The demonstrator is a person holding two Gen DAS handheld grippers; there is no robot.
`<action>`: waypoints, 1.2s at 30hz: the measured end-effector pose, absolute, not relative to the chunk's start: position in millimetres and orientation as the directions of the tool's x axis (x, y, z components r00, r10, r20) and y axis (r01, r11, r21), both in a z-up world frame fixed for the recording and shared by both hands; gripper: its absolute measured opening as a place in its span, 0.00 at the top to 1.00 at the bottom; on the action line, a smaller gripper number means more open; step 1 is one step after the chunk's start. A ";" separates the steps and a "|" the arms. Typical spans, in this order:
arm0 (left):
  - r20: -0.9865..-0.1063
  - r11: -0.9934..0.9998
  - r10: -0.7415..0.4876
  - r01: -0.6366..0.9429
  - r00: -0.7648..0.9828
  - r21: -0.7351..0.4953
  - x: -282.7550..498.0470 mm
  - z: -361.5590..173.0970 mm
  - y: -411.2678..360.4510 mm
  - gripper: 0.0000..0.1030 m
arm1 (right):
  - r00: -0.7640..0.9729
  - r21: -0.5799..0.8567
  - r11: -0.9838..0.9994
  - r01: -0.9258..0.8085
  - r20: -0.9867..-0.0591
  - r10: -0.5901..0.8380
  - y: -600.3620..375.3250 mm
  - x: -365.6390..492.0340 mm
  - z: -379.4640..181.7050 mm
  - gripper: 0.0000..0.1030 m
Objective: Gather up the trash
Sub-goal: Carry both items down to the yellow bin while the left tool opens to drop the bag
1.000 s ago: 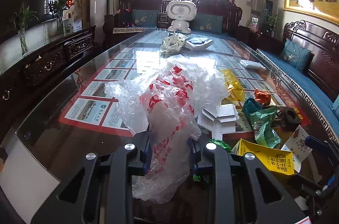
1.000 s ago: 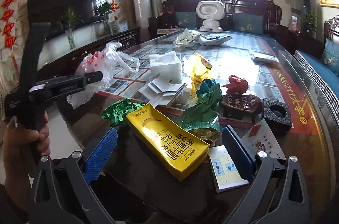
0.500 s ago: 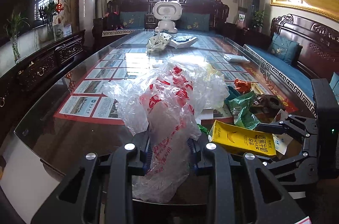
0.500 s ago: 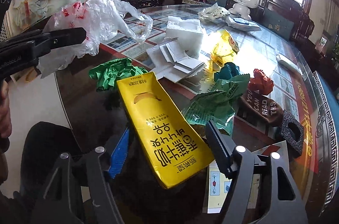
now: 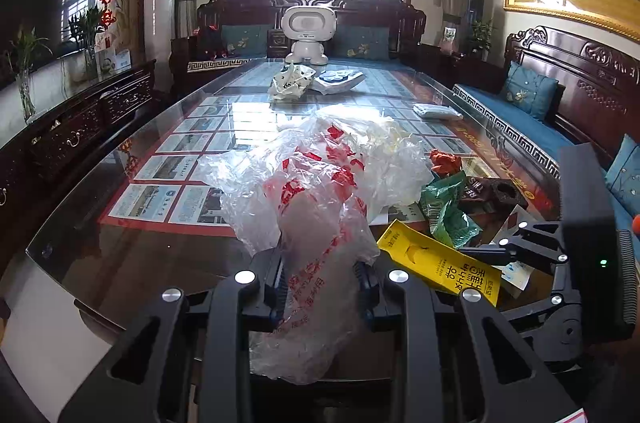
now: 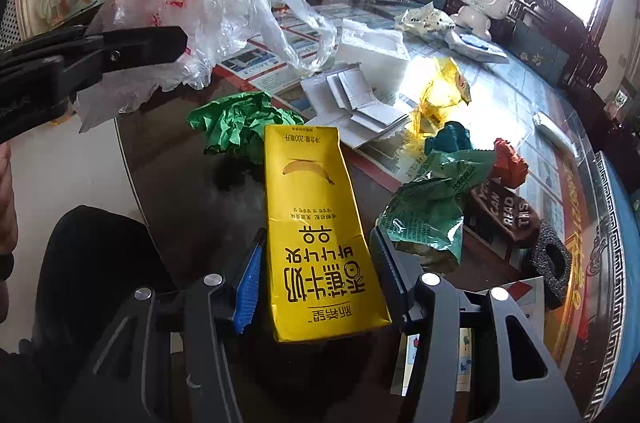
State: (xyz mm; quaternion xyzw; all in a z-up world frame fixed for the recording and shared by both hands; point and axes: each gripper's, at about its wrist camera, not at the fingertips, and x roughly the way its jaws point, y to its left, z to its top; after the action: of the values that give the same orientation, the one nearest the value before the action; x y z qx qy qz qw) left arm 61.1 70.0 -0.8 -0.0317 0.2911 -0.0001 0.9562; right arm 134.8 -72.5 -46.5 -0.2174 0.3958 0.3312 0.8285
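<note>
So the left gripper [image 5: 320, 275] is clamped on a clear plastic bag [image 5: 316, 191] with red print, held up over the near end of the glass table [image 5: 120, 247]. The right gripper [image 6: 316, 287] has a yellow carton [image 6: 316, 227] sitting between its fingers, which look pressed against its sides. A crumpled green paper [image 6: 240, 123] lies just behind the carton, and a green wrapper [image 6: 432, 207] to its right.
</note>
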 end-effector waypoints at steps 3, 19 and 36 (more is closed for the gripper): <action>-0.554 0.998 -0.019 -0.017 0.832 -0.060 58.4 1.3 71.0 0.72 | 0.448 -0.073 0.693 -0.717 -0.810 0.379 -71.9 140.2 -49.2 0.51; -0.521 0.996 -0.084 0.081 0.849 -0.029 -0.2 18.7 52.4 0.72 | 0.616 0.018 0.817 -0.576 -0.647 0.449 -129.7 58.7 9.0 0.53; -0.767 0.925 -0.301 0.371 0.567 -0.089 -122.6 -90.8 -22.2 0.72 | 0.633 0.052 0.935 -0.351 -0.723 0.278 -206.9 -99.8 -69.1 0.53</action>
State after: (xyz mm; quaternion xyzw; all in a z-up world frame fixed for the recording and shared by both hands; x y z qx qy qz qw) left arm -122.6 -22.2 -90.8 0.0410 0.4246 -0.1899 0.8843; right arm -99.8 -206.9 -69.1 -0.0466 0.3915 0.1744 0.9023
